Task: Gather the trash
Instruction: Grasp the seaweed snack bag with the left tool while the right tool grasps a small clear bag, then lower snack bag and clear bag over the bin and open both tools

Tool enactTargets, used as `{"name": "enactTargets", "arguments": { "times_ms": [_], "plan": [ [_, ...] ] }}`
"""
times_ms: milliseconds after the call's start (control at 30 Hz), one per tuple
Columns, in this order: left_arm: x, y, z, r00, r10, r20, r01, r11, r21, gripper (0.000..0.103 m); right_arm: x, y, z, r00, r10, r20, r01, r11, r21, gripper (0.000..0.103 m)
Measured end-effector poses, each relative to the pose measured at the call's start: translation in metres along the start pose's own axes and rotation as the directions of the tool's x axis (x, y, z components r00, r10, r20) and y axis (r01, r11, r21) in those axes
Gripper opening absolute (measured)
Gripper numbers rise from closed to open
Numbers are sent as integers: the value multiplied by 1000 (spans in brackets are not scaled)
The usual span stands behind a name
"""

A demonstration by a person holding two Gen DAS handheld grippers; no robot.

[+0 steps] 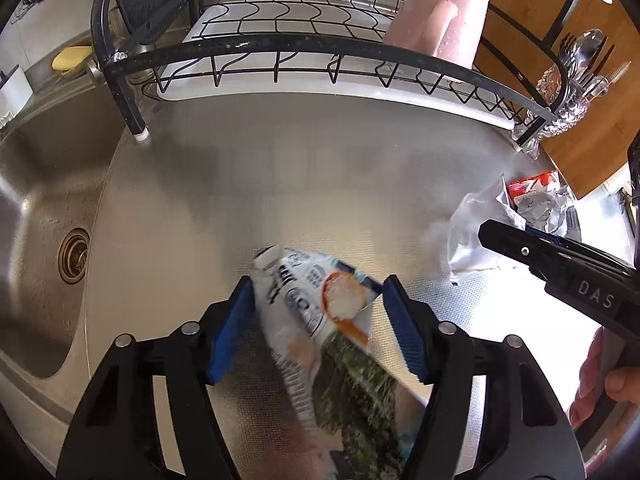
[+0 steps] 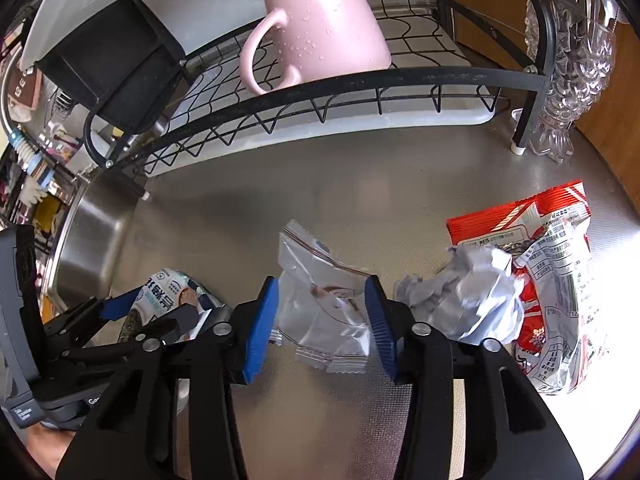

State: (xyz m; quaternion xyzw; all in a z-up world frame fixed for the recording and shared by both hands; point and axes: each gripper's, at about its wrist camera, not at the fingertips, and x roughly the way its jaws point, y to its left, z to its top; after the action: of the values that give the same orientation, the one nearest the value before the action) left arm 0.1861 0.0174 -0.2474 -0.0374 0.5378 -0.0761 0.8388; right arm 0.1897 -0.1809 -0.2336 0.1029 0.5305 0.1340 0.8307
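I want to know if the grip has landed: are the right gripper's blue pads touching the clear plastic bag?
Touching. In the right wrist view, both pads of the right gripper press the clear plastic bag's crumpled sides, no gap showing.

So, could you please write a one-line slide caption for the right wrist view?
Right claw straddles a clear plastic bag on the steel counter, beside crumpled paper.

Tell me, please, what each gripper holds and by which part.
Right gripper pinches the clear plastic bag across its middle. Left gripper straddles the seaweed wrapper at its upper end; hold uncertain.
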Motion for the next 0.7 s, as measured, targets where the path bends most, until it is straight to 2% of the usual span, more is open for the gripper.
{"name": "enactTargets", "arguments": {
  "times_ms": [33,67,167,233,400,500,700],
  "plan": [
    [0,0,-1,1000,-7,0,7,1000,-2,57,2,0,-2,1000,1,-9,-1,1000,-1,27],
    [-1,1,-3,1000,-10,2,10,1000,-6,55,4,1,-3,1000,0,-16,0,1000,-7,27],
    [-6,8,-11,1000,-26,10,26,999,-27,39,5,5,-9,1000,4,-18,-4,1000,-17,23],
    [-10,9,-17,999,-33,13,34,999,-34,34,3,8,-13,1000,14,-19,-14,1000,-15,21],
    [-27,6,-37,998,-48,31,49,998,-33,14,-9,12,-27,1000,19,-10,-20,1000,-21,19],
    [-40,0,-54,998,-49,33,50,999,-20,7,-20,10,-41,1000,24,-3,-24,1000,-12,18],
    [-77,-18,-104,996,-67,51,68,998,-12,5,-52,15,-80,999,33,11,-32,999,-16,19]
  ]
}}
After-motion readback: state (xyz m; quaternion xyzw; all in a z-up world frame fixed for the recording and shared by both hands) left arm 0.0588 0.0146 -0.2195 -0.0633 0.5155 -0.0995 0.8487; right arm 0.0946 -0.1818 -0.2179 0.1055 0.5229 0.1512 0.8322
